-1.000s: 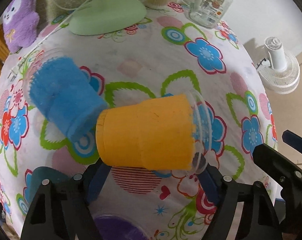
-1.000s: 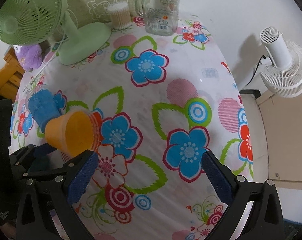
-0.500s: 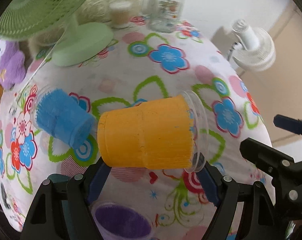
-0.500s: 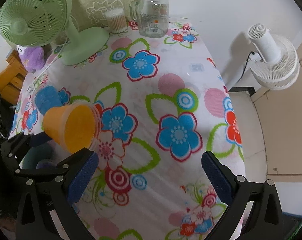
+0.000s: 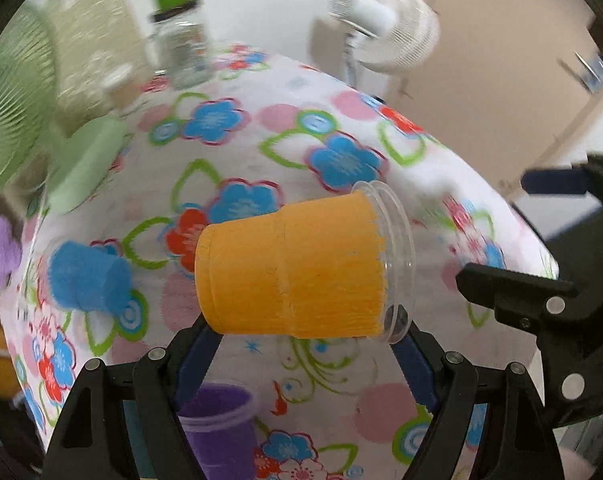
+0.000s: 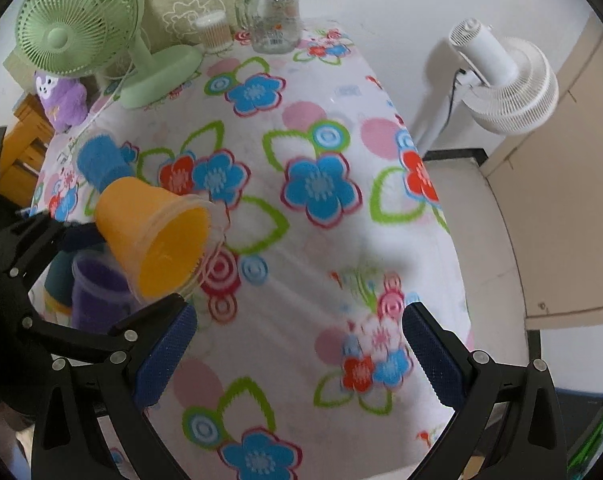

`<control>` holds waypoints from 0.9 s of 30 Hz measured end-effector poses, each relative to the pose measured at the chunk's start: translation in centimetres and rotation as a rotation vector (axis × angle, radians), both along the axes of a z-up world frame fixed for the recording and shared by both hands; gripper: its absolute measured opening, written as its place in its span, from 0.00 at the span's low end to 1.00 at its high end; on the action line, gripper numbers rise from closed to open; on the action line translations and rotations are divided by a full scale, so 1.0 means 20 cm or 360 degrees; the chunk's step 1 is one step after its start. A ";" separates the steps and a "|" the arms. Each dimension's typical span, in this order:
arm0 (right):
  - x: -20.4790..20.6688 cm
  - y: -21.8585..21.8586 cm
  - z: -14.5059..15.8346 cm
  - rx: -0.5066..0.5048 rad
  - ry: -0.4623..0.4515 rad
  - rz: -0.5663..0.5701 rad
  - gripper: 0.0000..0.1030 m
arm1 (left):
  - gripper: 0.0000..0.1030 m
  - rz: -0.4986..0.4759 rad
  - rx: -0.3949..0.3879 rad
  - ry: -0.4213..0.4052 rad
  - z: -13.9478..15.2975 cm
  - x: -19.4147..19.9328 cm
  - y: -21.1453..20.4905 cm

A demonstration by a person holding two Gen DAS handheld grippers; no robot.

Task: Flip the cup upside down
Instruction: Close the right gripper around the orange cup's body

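**Left gripper clamps the orange cup sideways above the table**

Left gripper [image 5: 305, 344] grips the orange cup [image 5: 297, 266] between its blue pads, base at one pad and clear rim at the other. The cup lies on its side at frame centre in the left wrist view, mouth toward the right, held above the flowered tablecloth [image 5: 261, 160]. Right gripper [image 6: 299, 356] hangs with its fingers spread wide, nothing between them, at the bottom of its own view.

A blue cup [image 5: 87, 276] lies tipped at middle left. A purple cup [image 5: 221, 424] stands upright at the lower edge, just under the left finger. A green fan [image 6: 81, 32], a glass jar [image 6: 271, 20] and a purple plush toy [image 6: 61, 96] crowd the upper left; a white fan [image 6: 501, 80] stands off the table at upper right.
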State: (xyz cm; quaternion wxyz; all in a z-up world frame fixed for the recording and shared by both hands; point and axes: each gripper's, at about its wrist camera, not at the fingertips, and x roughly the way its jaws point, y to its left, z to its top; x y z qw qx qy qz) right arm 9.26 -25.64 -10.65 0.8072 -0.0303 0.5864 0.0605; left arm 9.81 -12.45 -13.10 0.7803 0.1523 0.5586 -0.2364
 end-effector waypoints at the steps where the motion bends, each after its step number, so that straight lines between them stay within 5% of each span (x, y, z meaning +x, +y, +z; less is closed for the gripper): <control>1: -0.03 -0.01 -0.01 0.0001 0.0011 -0.0005 1.00 | 0.81 -0.0040 0.0002 0.0009 -0.01 -0.02 -0.02; 16: -0.29 -0.11 -0.19 0.0045 0.0155 -0.0152 1.00 | 0.81 -0.0392 0.0017 0.0091 -0.15 -0.24 -0.20; 27: -0.30 -0.16 -0.26 0.0046 0.0207 -0.0162 1.00 | 0.87 -0.0331 -0.0012 0.0167 -0.23 -0.24 -0.22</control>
